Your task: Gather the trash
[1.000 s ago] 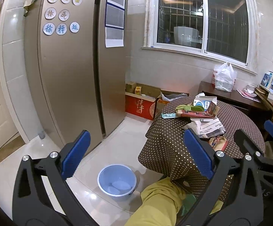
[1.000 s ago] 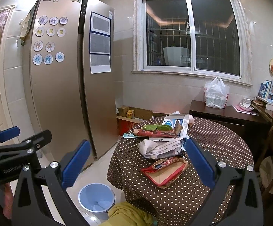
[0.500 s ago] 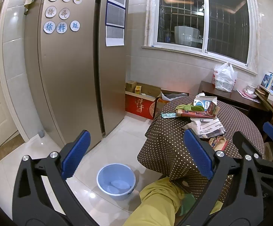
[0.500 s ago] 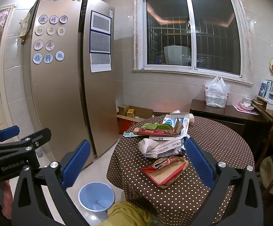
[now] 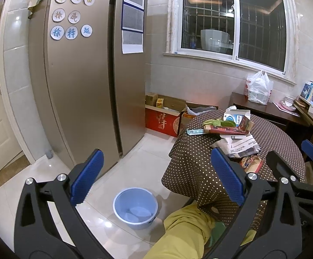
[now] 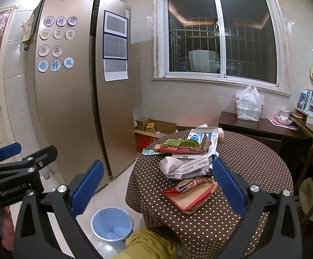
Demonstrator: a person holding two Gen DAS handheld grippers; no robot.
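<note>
Trash lies piled on a round table with a brown dotted cloth [image 6: 253, 157]: a red cardboard packet [image 6: 191, 194] nearest me, crumpled newspaper [image 6: 184, 168] behind it, then a long red wrapper [image 6: 178, 150] with green leaves and a blue-white carton [image 6: 204, 136]. The same pile [image 5: 232, 127] shows in the left wrist view. A light blue bin [image 5: 135, 207] [image 6: 112, 224] stands on the floor left of the table. My left gripper [image 5: 156, 179] is open above the floor near the bin. My right gripper [image 6: 156, 185] is open, short of the table's near edge. Both hold nothing.
A tall gold fridge [image 6: 76, 99] stands at the left. Cardboard boxes [image 5: 163, 116] sit under the window. A dark sideboard [image 6: 262, 125] with a white plastic bag [image 6: 249, 105] is behind the table. A person's yellow-clad knee [image 5: 184, 228] is at the bottom.
Both views have shifted only slightly; the grippers stay open and the trash has not moved.
</note>
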